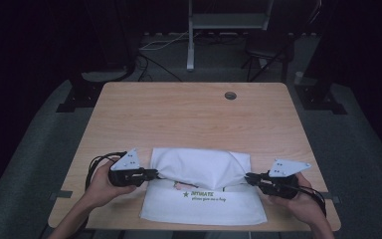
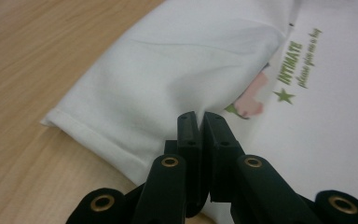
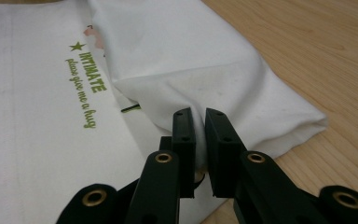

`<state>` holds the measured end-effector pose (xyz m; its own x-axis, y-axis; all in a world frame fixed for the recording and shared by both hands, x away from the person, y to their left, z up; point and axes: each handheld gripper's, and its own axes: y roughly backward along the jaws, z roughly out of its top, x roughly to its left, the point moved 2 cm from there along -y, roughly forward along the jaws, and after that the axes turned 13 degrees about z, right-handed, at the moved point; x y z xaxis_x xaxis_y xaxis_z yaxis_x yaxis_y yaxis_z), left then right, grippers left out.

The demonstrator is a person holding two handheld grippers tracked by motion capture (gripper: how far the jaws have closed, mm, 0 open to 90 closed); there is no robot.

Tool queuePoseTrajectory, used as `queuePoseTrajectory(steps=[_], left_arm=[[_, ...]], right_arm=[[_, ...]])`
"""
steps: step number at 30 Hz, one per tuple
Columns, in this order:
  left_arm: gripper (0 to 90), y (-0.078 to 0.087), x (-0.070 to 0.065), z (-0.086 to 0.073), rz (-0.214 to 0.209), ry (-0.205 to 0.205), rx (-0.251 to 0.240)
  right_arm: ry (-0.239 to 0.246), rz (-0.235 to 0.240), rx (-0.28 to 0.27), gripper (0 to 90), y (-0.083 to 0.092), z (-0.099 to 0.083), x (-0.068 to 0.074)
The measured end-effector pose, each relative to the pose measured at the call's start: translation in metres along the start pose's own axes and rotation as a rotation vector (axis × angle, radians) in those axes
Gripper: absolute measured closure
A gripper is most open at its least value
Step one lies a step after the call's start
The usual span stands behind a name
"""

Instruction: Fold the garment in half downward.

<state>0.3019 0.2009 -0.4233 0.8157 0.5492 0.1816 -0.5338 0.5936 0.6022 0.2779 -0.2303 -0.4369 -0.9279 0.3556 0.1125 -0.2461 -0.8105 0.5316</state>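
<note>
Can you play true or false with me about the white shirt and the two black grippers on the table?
1. The white shirt lies on a wooden table. True.
2. The left gripper is wide open above the shirt. False: it is shut on the shirt's folded edge.
3. The right gripper pinches the shirt's other side. True.
4. The words on the shirt are red. False: the green lettering has a green star.
5. The shirt is rolled into a ball. False: it lies flat, with the far part folded over.

Looks like a lab or recording studio setup: dim room, lone wooden worktop (image 1: pixel 194 117) on grey carpet, metal stand (image 1: pixel 191 40), loose cables (image 1: pixel 154 59) behind it.
</note>
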Motion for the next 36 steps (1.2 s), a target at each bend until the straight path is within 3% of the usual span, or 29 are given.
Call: queuePoseTrajectory(steps=[7,13,19,23,28,36], left_arm=[[86.4,0.002,-0.009,-0.01,-0.032,-0.016,0.02],[86.3,0.011,-0.012,-0.008,-0.043,-0.018,0.003],[86.1,0.02,-0.02,-0.013,-0.072,-0.031,0.008],[86.1,0.023,-0.026,-0.018,-0.098,-0.021,0.009],[86.1,0.029,-0.029,-0.021,-0.113,-0.021,0.006],[86.1,0.035,-0.038,-0.021,-0.136,-0.027,-0.002]], right_arm=[[0.01,0.028,0.037,83.5,0.0,-0.007,0.008],[0.024,0.043,0.011,83.3,0.009,-0.004,0.015],[0.039,0.079,0.03,82.9,0.014,-0.006,0.025],[0.04,0.109,0.073,82.9,0.012,-0.012,0.03],[0.042,0.12,0.055,82.7,0.019,-0.012,0.034],[0.064,0.153,0.074,82.2,0.023,-0.011,0.044]])
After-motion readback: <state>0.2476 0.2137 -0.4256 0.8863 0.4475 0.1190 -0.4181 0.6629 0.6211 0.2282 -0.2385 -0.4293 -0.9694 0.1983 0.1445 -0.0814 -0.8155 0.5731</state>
